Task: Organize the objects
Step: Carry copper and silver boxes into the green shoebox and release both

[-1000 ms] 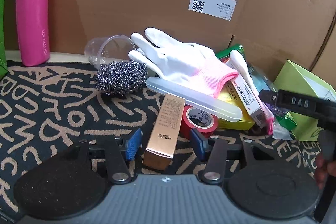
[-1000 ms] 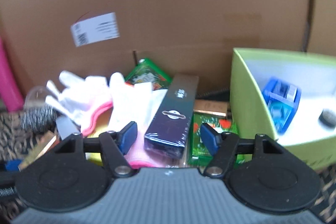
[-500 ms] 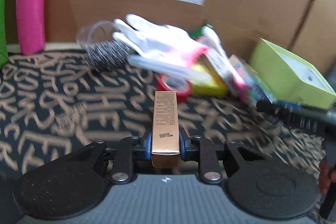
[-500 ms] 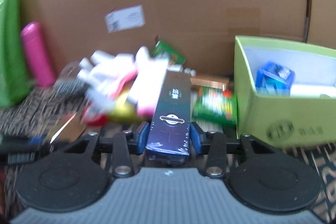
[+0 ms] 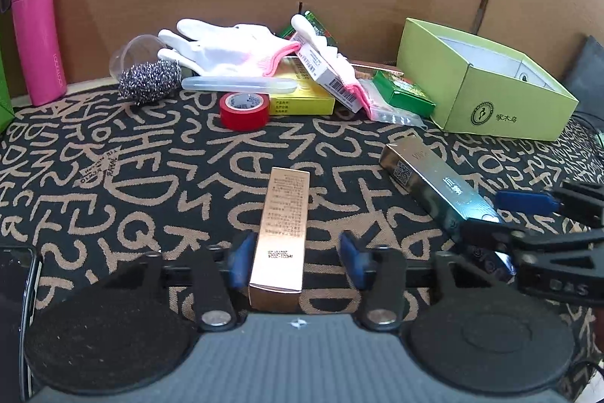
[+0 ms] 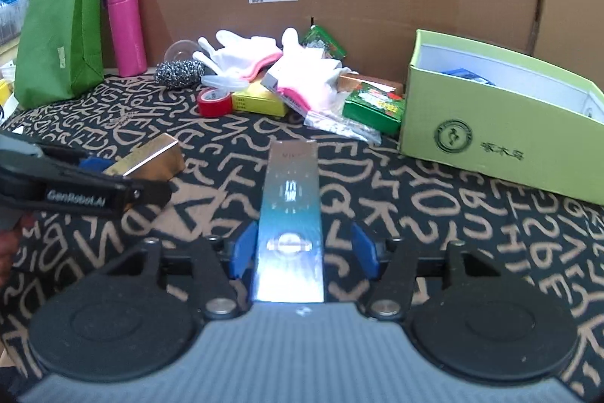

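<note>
Boxes have been drawn out of the far clutter onto the bare near mat, likely so like items line up side by side: the gold box [image 5: 281, 233] lies lengthwise on the left, the dark blue box [image 6: 291, 225] to its right. Left gripper [image 5: 293, 261] has just been opening, jaws partway apart and clear of the gold box between them. Right gripper [image 6: 304, 253] likewise has just been opening, its pads off the blue box, which rests on the mat.
</note>
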{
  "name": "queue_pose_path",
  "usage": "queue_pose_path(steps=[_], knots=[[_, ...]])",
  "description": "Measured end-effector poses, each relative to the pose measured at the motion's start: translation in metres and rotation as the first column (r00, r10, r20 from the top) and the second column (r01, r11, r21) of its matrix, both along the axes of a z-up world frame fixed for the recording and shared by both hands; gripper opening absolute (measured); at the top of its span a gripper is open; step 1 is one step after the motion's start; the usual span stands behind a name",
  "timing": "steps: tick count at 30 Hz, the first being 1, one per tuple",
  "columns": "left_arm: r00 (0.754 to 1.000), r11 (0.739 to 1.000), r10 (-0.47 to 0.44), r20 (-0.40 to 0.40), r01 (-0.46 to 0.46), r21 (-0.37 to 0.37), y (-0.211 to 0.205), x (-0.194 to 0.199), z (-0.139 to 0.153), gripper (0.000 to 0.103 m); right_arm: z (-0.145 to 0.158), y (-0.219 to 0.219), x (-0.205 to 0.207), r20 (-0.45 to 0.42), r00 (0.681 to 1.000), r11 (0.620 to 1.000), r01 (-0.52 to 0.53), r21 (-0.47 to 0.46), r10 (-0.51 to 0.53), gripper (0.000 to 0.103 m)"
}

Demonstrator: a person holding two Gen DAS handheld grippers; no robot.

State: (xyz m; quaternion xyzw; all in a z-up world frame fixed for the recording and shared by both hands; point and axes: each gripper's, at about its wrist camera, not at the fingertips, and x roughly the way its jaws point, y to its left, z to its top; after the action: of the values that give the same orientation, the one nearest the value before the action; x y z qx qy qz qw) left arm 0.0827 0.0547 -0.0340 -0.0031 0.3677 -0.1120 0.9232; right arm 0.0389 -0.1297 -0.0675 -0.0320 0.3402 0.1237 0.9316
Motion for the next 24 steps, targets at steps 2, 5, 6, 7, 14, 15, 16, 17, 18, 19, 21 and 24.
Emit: queue_pose_path(steps=[2,5,6,7,14,15,16,17,18,19,21,24], knots=[[1.000,1.000,0.006,-0.003,-0.006,0.005,-0.001,-0.003,0.001,0.041,-0.003,0.002,0.006,-0.004,1.000,1.000,-0.019,-0.010,0.019,0.055],[1.000,1.000,0.022,-0.006,-0.022,0.013,-0.002,0.001,0.001,0.046,-0.006,0.005,0.017,-0.015,0.998,0.998,-0.061,-0.004,0.061,0.054],[1.000,1.000,0.024,-0.004,-0.023,0.021,-0.003,0.003,0.001,0.047,-0.007,0.006,0.020,-0.017,0.997,0.997,-0.074,0.002,0.074,0.052],[1.000,0.999,0.024,0.001,-0.024,0.033,-0.005,0.005,0.000,0.046,-0.008,0.006,0.023,-0.021,0.996,0.997,-0.081,0.008,0.081,0.052],[1.000,0.997,0.001,0.016,-0.002,0.082,-0.017,0.011,-0.001,0.030,-0.016,0.001,0.031,-0.033,0.995,0.996,-0.091,0.022,0.092,0.041],[1.000,0.997,-0.003,0.012,0.002,0.073,-0.017,0.011,0.000,0.025,-0.016,0.001,0.029,-0.025,0.995,0.995,-0.096,0.014,0.097,0.039],[1.000,0.998,-0.007,0.006,0.007,0.064,-0.018,0.010,0.000,0.025,-0.016,0.001,0.027,-0.022,0.995,0.995,-0.099,0.010,0.099,0.038],[1.000,0.998,-0.010,0.001,0.010,0.060,-0.020,0.009,0.001,0.024,-0.015,0.000,0.025,-0.017,0.995,0.995,-0.101,0.012,0.102,0.038],[1.000,0.998,-0.017,-0.003,0.017,0.056,-0.022,0.007,0.002,0.024,-0.015,-0.003,0.022,-0.013,0.995,0.995,-0.098,0.019,0.099,0.038],[1.000,0.998,-0.030,-0.007,0.030,0.047,-0.024,0.006,0.003,0.024,-0.014,-0.006,0.018,-0.009,0.996,0.995,-0.091,0.027,0.091,0.038],[0.998,0.998,-0.058,-0.012,0.058,0.017,-0.031,0.003,0.007,0.025,-0.011,-0.016,0.010,0.009,0.997,0.996,-0.073,0.042,0.072,0.038],[0.994,0.994,-0.111,0.006,0.111,-0.011,-0.049,0.001,0.017,0.024,0.000,-0.037,0.000,0.037,0.999,0.997,-0.039,0.069,0.036,0.038]])
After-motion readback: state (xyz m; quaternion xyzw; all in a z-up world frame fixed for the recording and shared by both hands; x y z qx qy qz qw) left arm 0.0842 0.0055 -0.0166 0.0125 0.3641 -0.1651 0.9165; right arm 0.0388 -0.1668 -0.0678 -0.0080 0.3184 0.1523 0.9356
